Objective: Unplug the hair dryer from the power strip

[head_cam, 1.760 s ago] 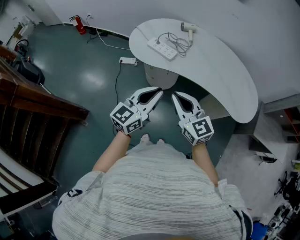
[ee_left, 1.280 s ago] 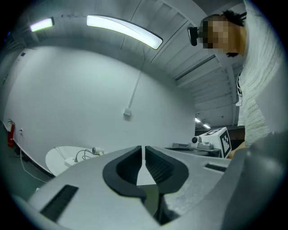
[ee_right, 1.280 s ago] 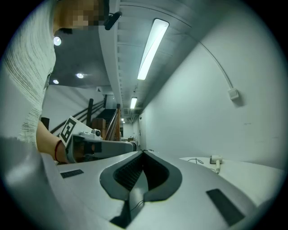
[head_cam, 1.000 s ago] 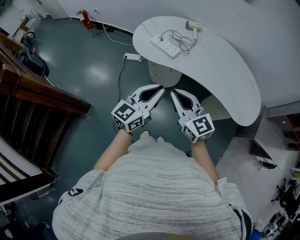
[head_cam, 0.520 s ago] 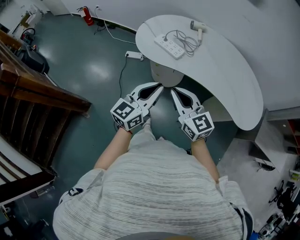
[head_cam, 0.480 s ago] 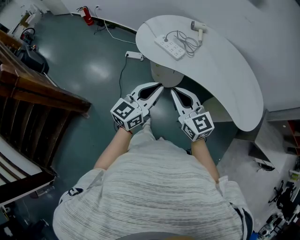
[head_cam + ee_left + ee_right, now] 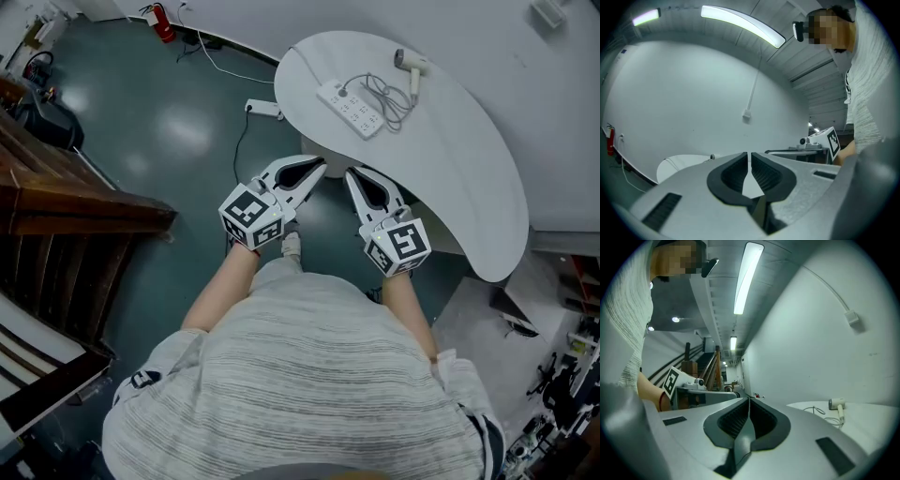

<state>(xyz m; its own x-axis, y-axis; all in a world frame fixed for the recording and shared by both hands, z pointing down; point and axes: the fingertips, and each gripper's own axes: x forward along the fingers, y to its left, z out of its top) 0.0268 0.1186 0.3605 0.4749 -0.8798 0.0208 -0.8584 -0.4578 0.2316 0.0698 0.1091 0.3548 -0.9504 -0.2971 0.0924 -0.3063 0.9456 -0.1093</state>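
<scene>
A white power strip lies on the curved white table at the upper right of the head view. Beside it lies a small white hair dryer, and its cord is coiled between them. Whether the plug sits in the strip is too small to tell. My left gripper and right gripper hover side by side short of the table's near edge, both shut and empty. The right gripper view shows the hair dryer far off on the tabletop, beyond my shut right gripper. My left gripper points over the table.
A second power strip with a cable lies on the dark floor left of the table. A red fire extinguisher stands by the far wall. A wooden staircase runs along the left. The person's foot is below the grippers.
The person has stepped toward the table, so both grippers are now closer to its near edge. Both grippers stay shut and empty.
</scene>
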